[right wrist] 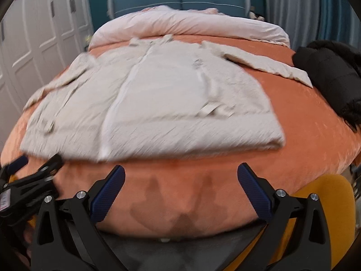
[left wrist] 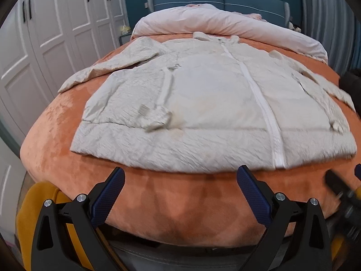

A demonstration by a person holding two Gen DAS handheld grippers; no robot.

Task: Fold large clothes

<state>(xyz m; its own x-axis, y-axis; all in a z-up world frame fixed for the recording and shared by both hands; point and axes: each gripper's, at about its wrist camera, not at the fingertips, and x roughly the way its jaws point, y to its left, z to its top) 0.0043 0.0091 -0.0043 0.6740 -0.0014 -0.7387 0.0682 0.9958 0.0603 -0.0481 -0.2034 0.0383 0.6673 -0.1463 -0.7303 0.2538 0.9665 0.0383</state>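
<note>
Cream quilted coat (left wrist: 203, 103) lies flat, front up, on the orange plush bedspread (left wrist: 158, 203), hem toward the foot of the bed, white zipper (left wrist: 259, 103) running down its middle, crinkled fabric, sleeves spread outward. Left gripper (left wrist: 180, 180) hovers just short of the hem, jaws wide apart, empty; blue textured pads (left wrist: 108, 198). Right gripper (right wrist: 180, 180) likewise spread, holding nothing, clear of the coat. Pale pink duvet (left wrist: 225, 24) bunched at the headboard end. Black fuzzy garment (right wrist: 331, 74) at the bed's right edge
</note>
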